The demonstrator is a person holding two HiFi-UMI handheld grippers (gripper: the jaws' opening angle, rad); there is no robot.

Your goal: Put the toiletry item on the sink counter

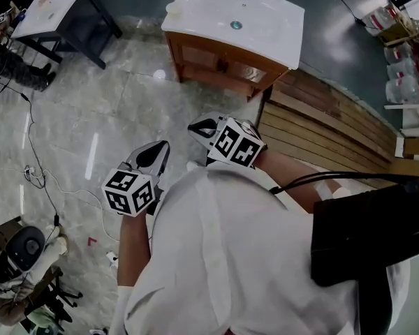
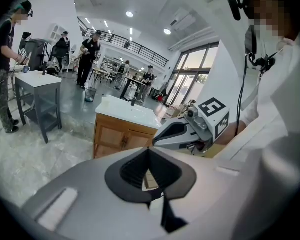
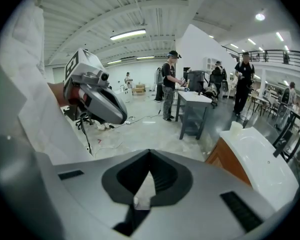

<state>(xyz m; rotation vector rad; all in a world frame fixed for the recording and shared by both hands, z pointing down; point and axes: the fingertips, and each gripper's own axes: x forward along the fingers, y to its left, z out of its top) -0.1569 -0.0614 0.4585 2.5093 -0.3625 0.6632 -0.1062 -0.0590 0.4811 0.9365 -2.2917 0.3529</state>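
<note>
**Both grippers closed and empty at the chest; toiletry item on the sink counter.**

Head view: the left gripper (image 1: 156, 155) and the right gripper (image 1: 204, 127) sit side by side near frame centre, against the person's white shirt (image 1: 230, 271). Both point toward 12 o'clock, where the sink counter (image 1: 269, 37) stands well apart from them. The toiletry item (image 1: 173, 8), a small pale container, stands on the counter's corner at 11 o'clock. This view does not resolve the fingertips. The left gripper view shows its fingers pressed together at the tips with nothing between them, and the counter at 10 o'clock, but the item cannot be made out there. The right gripper view shows its fingers likewise closed on nothing, with the item on the near counter corner at 3 o'clock. At 1 o'clock it shows a grey table (image 3: 195, 100) with people standing around it.
</note>
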